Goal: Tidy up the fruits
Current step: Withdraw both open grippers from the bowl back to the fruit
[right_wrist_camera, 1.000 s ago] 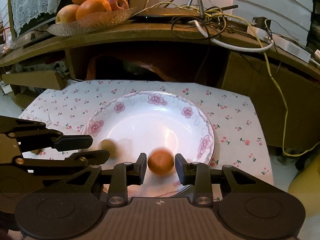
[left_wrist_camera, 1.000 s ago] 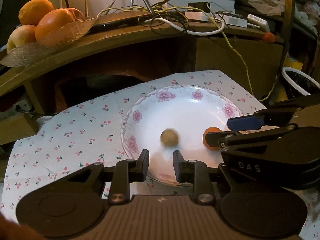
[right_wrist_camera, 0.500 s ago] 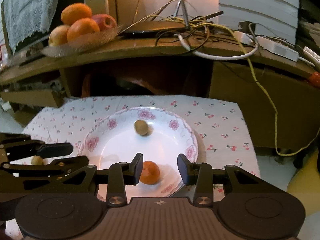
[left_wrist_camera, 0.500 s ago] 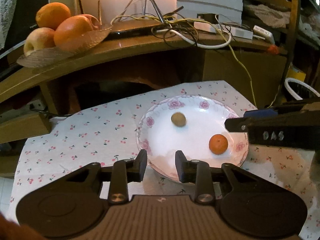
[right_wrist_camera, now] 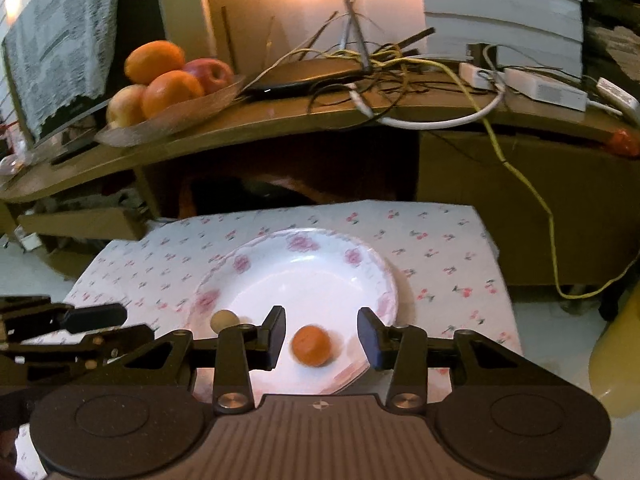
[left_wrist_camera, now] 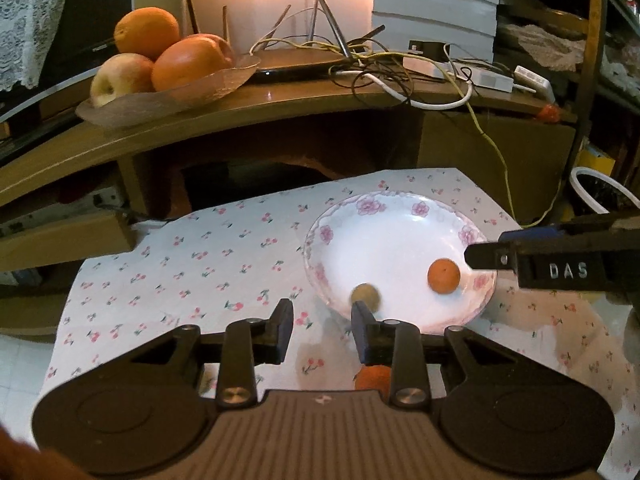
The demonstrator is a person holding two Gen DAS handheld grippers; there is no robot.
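A white plate with pink flowers [left_wrist_camera: 400, 240] [right_wrist_camera: 304, 276] lies on a cherry-print cloth. A small orange fruit [left_wrist_camera: 443, 276] [right_wrist_camera: 311, 345] and a small brown fruit [left_wrist_camera: 365, 296] [right_wrist_camera: 224, 320] lie in it. My left gripper [left_wrist_camera: 322, 320] hovers over the cloth by the plate's near-left rim, open, with nothing between its fingers. My right gripper [right_wrist_camera: 322, 332] hangs above the plate's near edge. Its jaws are opening, and the orange fruit shows in the gap below them with space on both sides. Another orange fruit [left_wrist_camera: 372, 378] peeks out under the left gripper.
A glass dish of oranges and apples [left_wrist_camera: 160, 64] [right_wrist_camera: 160, 84] sits on the wooden shelf [left_wrist_camera: 280, 108] behind. Tangled cables and white adapters [right_wrist_camera: 400, 76] crowd the shelf's right part. A yellow cable [right_wrist_camera: 548, 216] hangs down at the right.
Both grippers have drawn back and risen from the plate, and their fingers stand wider apart. The brown fruit rolled to the far side and back to the near rim.
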